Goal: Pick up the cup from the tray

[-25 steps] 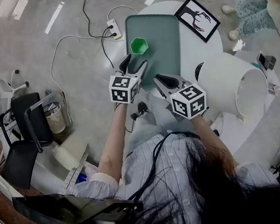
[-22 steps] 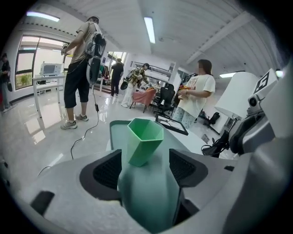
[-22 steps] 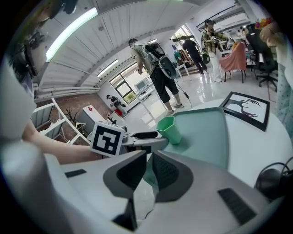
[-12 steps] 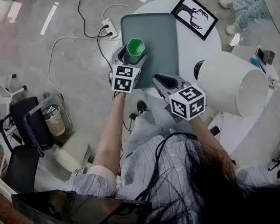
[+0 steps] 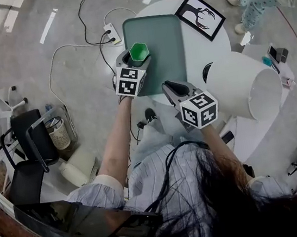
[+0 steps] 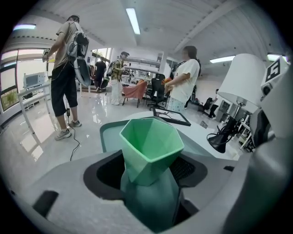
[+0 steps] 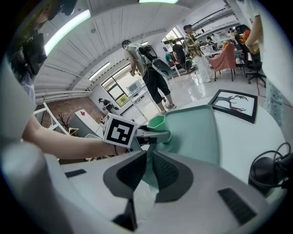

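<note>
A green faceted cup (image 5: pixel 138 52) stands near the left edge of the teal tray (image 5: pixel 161 36) on a round white table. My left gripper (image 5: pixel 139 58) reaches over that edge, and its jaws have just been closing with the cup between them. In the left gripper view the cup (image 6: pixel 151 146) fills the gap and both pads press its lower body. My right gripper (image 5: pixel 170 86) hovers at the tray's near edge, shut and holding nothing. The right gripper view shows its jaws (image 7: pixel 149 157) together, with the cup (image 7: pixel 157 121) and tray (image 7: pixel 197 132) beyond.
A framed tree picture (image 5: pixel 200 16) lies on the table beyond the tray. A large white lamp shade (image 5: pixel 240 88) lies at the right, with a black lamp base and cable (image 7: pixel 270 176) near it. A power strip (image 5: pixel 110 34) and cables lie on the floor at left. People stand farther off.
My left gripper has moved forward from the tray's near corner to the cup, and its jaws now stand round the cup. The right gripper has stayed put.
</note>
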The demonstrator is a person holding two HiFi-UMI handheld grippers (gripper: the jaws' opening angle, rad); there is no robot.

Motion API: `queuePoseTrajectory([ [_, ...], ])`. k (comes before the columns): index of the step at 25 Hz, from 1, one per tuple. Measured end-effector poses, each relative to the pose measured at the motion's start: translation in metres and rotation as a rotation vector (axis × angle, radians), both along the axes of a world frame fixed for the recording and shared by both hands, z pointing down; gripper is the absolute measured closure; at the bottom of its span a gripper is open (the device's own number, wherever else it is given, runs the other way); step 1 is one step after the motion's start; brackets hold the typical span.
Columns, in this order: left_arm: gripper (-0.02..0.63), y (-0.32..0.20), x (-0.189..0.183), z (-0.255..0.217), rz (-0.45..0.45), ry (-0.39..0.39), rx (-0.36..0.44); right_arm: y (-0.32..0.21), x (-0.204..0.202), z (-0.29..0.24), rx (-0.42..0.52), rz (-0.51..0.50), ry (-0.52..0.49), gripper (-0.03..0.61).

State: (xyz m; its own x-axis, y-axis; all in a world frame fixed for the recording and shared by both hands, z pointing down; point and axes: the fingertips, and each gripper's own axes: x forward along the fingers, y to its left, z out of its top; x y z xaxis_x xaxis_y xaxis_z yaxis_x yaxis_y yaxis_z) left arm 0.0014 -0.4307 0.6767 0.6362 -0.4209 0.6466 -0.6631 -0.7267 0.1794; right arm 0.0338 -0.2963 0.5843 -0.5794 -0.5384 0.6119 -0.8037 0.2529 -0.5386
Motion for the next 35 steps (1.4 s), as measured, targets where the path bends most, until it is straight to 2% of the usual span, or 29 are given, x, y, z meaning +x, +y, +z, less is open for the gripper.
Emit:
queuePoseTrajectory([
  [13,0.304,0.027,-0.007,-0.043,0.031,0.057,0.044,0.01,-0.02,-0.011,0.033,-0.035,0.004,0.522],
  [21,0.304,0.051,-0.024,-0.071,0.008,0.077,0.08,0.025,-0.026,-0.018,0.065,-0.038,0.004,0.522],
  [35,0.304,0.133,-0.06,-0.119,-0.034,0.108,0.1,0.072,-0.048,-0.039,0.139,-0.054,0.005,0.522],
])
